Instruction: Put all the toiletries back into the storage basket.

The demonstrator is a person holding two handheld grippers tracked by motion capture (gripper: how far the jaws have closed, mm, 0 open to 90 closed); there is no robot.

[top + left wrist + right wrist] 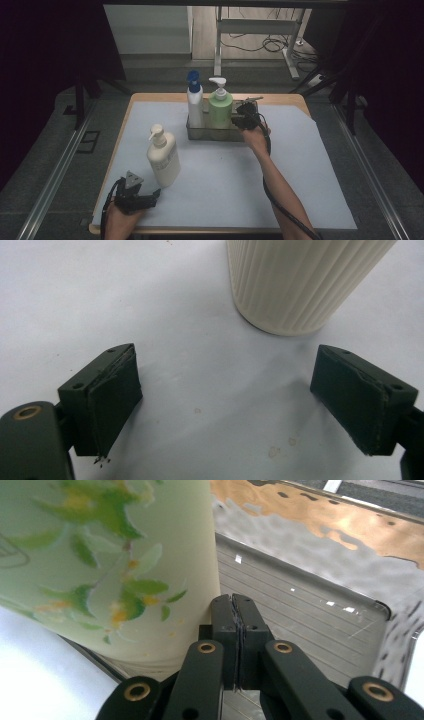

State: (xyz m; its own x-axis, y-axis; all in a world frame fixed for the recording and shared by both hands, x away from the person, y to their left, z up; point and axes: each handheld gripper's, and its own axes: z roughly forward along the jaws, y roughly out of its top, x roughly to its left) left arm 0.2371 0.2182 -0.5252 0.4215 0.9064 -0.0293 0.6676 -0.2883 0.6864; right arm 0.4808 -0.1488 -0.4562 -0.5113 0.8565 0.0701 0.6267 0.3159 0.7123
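Observation:
A cream pump bottle stands at the front left of the table; its ribbed base rises just beyond my left gripper. That gripper lies low on the white sheet, open, with nothing between its jaws. A metal tray at the back holds a green pump bottle and a white bottle with a blue cap. My right gripper is at the tray's right end, beside the green bottle. Its jaws are pressed together over the tray's wall; whether they pinch the rim I cannot tell.
A white sheet covers most of the wooden tabletop. Beyond the table stand desk legs and loose cables on the floor. Metal rails run along both sides of the table.

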